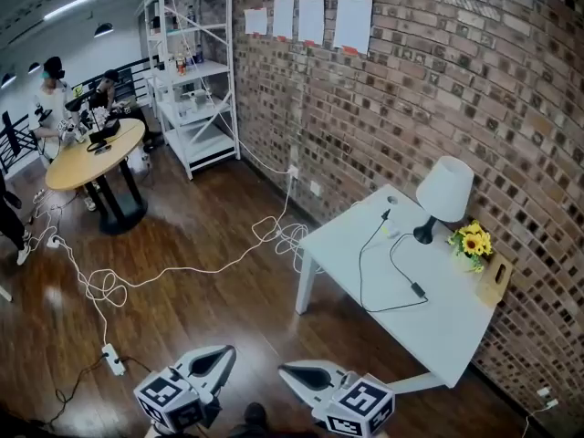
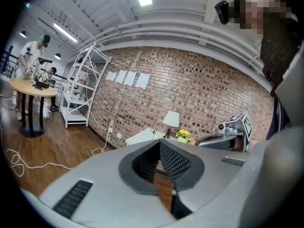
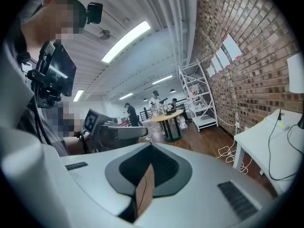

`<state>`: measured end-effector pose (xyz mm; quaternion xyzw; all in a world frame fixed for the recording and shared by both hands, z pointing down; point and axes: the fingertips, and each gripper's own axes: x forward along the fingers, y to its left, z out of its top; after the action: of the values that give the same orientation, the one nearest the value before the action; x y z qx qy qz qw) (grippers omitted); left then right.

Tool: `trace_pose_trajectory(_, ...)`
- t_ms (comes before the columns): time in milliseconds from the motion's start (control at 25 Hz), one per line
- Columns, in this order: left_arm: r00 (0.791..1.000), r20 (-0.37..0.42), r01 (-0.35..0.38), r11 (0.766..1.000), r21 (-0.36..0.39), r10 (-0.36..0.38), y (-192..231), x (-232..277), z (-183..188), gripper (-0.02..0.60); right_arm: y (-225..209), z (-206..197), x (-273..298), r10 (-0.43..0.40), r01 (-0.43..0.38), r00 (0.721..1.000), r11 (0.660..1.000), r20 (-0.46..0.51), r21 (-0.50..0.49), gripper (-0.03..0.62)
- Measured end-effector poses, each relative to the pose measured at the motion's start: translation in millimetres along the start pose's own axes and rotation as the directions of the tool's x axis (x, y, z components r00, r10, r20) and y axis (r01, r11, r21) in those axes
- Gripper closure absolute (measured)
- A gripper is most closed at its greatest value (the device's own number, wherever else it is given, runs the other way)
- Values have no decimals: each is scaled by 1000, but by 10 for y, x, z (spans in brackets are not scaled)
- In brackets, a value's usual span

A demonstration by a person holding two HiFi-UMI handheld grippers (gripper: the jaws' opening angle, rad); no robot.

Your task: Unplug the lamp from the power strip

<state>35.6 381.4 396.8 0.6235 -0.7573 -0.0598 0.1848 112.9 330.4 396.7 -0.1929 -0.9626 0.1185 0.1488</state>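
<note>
Your left gripper (image 1: 226, 350) and right gripper (image 1: 285, 370) both closed, empty; lamp (image 1: 443, 194) stands ahead-right on the table (image 1: 438, 328); right one's nearer.

White lamp (image 1: 444, 190), white table (image 1: 333, 245), yellow sunflowers (image 1: 473, 243), red-brown brick wall (image 1: 411, 89)

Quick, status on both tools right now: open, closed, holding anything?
Left tool: closed, holding nothing.
Right tool: closed, holding nothing.
</note>
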Motion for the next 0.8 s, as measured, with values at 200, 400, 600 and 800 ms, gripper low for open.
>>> trace_pose_trajectory(200, 1000, -11, 25, 1000, -6, -25, 344, -6, 105, 568, -13, 115, 346, -14, 14, 1000, 1000, 1, -5, 602)
trace_pose_trajectory(400, 998, 1, 65, 997, 29, -65, 626, 52, 340, 568, -68, 281, 538, -52, 52, 998, 998, 29, -21, 602)
trace_pose_trajectory(600, 994, 4, 104, 994, 29, -105, 758, 90, 397, 568, -108, 288, 648, -89, 89, 996, 996, 22, -18, 602)
trace_pose_trajectory(800, 988, -16, 151, 988, 3, -151, 836, 193, 358, 568, -155, 337, 721, -119, 120, 993, 992, 10, -28, 601)
